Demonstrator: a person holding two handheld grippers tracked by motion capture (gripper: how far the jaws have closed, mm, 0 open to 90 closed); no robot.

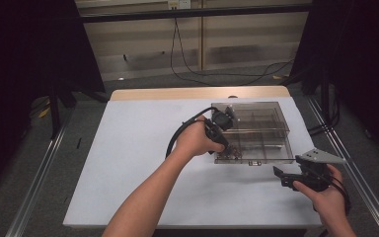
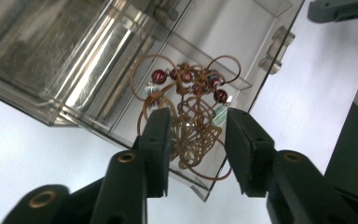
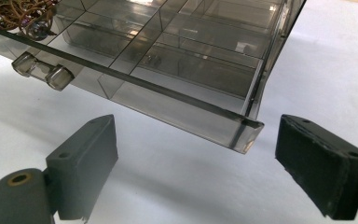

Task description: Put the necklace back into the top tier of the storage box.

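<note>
looks like the drop-off step: left gripper jaws parted, gripping nothing, over the tangled brown cord with dark red beads lying in the clear plastic organiser box's 7 o'clock compartment, right gripper wide open and empty, so next it probably just lifts clear

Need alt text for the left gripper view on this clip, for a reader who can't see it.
The left gripper, seen along its two black jaws, stands parted over a corner compartment of a clear plastic organiser box, with a tangled brown cord bracelet with dark red beads lying in that compartment just beyond the pads. The box sits on a white table.
</note>
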